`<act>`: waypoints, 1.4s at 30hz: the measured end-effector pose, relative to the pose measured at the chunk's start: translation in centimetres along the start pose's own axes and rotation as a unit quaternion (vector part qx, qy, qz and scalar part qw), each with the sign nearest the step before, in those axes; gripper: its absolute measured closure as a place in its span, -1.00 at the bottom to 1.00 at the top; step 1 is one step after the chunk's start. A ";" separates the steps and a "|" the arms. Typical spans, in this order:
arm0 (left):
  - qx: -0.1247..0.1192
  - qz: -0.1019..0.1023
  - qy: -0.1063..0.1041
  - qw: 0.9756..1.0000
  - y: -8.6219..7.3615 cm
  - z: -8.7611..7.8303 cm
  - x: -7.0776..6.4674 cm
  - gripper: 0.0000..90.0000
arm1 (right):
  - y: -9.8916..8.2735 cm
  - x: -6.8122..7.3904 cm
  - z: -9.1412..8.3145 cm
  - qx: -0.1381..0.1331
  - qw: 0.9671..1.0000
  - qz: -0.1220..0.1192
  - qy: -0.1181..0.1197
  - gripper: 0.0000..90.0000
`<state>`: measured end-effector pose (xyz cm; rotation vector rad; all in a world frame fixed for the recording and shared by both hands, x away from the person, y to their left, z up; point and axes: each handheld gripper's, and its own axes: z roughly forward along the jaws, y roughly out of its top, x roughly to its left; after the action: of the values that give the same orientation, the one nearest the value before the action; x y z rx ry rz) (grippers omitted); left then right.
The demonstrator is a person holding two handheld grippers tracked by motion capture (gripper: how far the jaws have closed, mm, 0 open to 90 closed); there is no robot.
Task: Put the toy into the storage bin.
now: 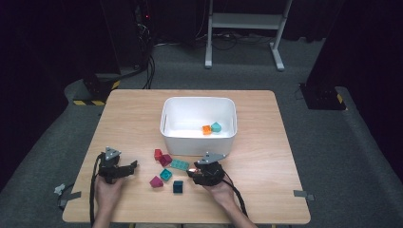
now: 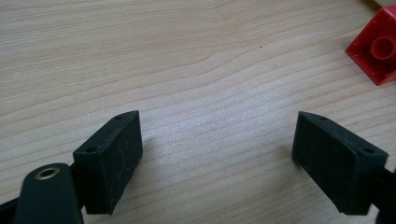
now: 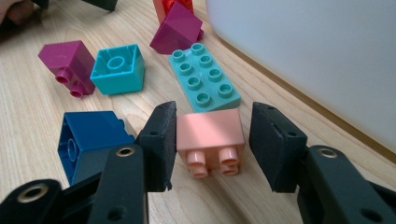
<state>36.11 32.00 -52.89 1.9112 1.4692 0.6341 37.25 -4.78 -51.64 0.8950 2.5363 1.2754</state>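
Nearest to me, my right gripper [image 3: 210, 140] has its jaws either side of a pink block [image 3: 210, 132] lying studs toward me; the left pad touches it, while a thin gap seems to remain at the right pad, so I cannot call it a firm grip. No earlier look is at hand, so I judge only this. Just left of the pink block sits a dark blue block [image 3: 91, 140], partly hidden behind the left jaw. Beyond the pink block, touching its far edge, lies a flat mint plate [image 3: 204, 79] with eight studs. Left of the plate are a teal block [image 3: 117, 69] and a magenta block [image 3: 69, 63] on its side; past it a second magenta block [image 3: 177, 29] covers most of a red one [image 3: 169, 7], cut off at the frame's top. The white bin [image 1: 198, 124] stands right of the pink block, holding an orange block [image 1: 206, 129] and a teal one [image 1: 216, 127]. My left gripper [image 2: 217, 154] stands wide open over bare table [image 2: 187, 56], holding nothing, well left of the pink block.
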 end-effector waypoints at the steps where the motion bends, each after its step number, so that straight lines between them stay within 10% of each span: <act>1: 0.000 0.000 0.000 1.000 0.0 0.0 0.0 -0.64 | 0.0 0.0 0.0 0.002 1.000 -0.003 0.000 0.20; 42: 0.000 0.000 0.000 1.000 0.0 0.0 0.0 -0.64 | 0.1 -0.8 -2.5 -0.017 1.000 -0.008 -0.002 0.31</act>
<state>36.12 32.01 -52.89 1.9119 1.4690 0.6342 36.95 -6.84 -50.09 0.8689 2.5056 1.3065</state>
